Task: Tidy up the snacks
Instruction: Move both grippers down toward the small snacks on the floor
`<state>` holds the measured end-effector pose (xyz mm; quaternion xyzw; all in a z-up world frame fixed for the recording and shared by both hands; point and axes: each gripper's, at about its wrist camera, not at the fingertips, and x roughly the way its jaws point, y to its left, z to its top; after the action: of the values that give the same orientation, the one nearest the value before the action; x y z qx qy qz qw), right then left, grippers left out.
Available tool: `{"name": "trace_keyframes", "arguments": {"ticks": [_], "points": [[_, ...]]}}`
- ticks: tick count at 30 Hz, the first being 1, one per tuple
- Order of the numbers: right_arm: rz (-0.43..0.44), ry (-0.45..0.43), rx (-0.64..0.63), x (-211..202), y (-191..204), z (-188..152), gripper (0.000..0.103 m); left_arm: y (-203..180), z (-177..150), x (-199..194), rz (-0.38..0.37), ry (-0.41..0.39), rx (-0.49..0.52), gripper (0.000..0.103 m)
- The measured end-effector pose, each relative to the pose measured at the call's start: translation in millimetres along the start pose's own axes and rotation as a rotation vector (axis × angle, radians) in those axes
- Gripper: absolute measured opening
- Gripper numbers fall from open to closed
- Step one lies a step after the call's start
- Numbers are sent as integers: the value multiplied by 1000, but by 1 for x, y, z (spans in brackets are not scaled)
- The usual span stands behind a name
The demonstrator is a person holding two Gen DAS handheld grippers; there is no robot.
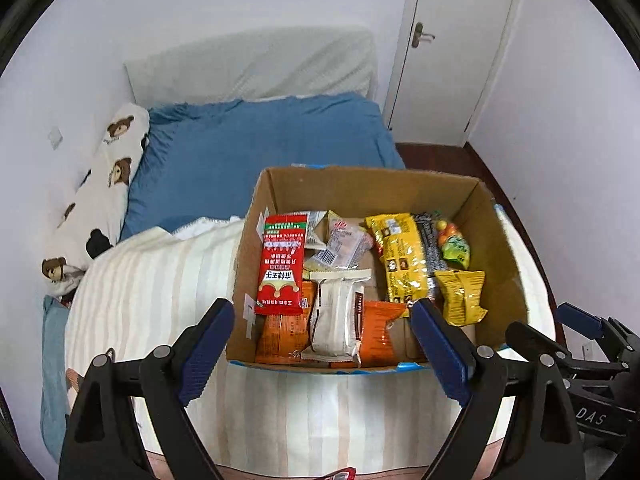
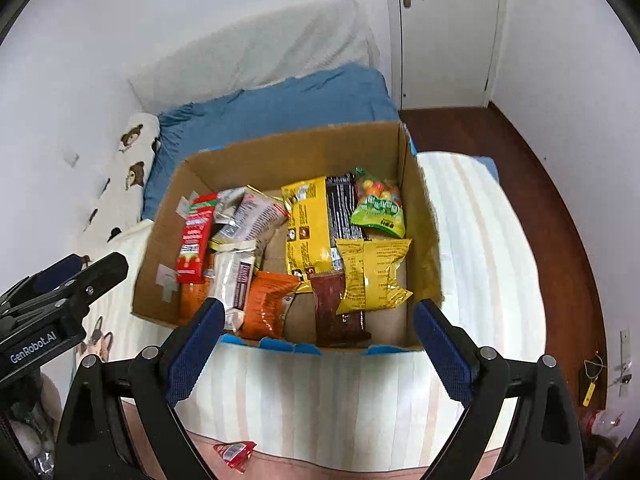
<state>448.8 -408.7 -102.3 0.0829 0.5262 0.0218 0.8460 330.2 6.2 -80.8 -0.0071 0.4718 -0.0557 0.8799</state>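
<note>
Taking the cardboard box (image 1: 360,188) as the landmark, the left gripper (image 1: 324,344) hovers over its near-left corner, jaws spread wide and holding nothing. Along the box's left wall stands a glossy red packet (image 1: 282,264), with a white pillow-shaped wrapper (image 1: 336,316) and crinkly orange packets (image 1: 380,328) beside it toward the near wall. Right of centre lie a long yellow foil bag (image 2: 308,228), a dark red bar (image 2: 338,308), a puffy yellow pouch (image 2: 374,272) and a green candy bag (image 2: 378,208) in the far-right corner. The right gripper (image 2: 316,344) hangs over the near-right rim, jaws likewise wide and empty. One small red packet (image 2: 234,454) lies outside, on the striped blanket (image 2: 340,392) nearest the grippers; probably it goes in next, pinched flat by its sealed edge so the slick film does not slip.
</note>
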Motion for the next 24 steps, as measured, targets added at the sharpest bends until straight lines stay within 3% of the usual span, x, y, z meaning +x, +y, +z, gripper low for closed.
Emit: {"name": "trace_keyframes", "arguments": {"ticks": [8,16,21,24], "points": [[41,-86,8,-55,3,-20,97,-6,-21,-55,-8,-88,7,91],[74,-126,5,-92,9,-49,97,-1,-49,-85,-13,-114,-7,91],[115,-45,11,-82,13,-85,97,8,-83,-81,-2,-58,-26,91],[156,80,36,-52,13,-118,97,18,-113,-63,32,10,-38,91]]}}
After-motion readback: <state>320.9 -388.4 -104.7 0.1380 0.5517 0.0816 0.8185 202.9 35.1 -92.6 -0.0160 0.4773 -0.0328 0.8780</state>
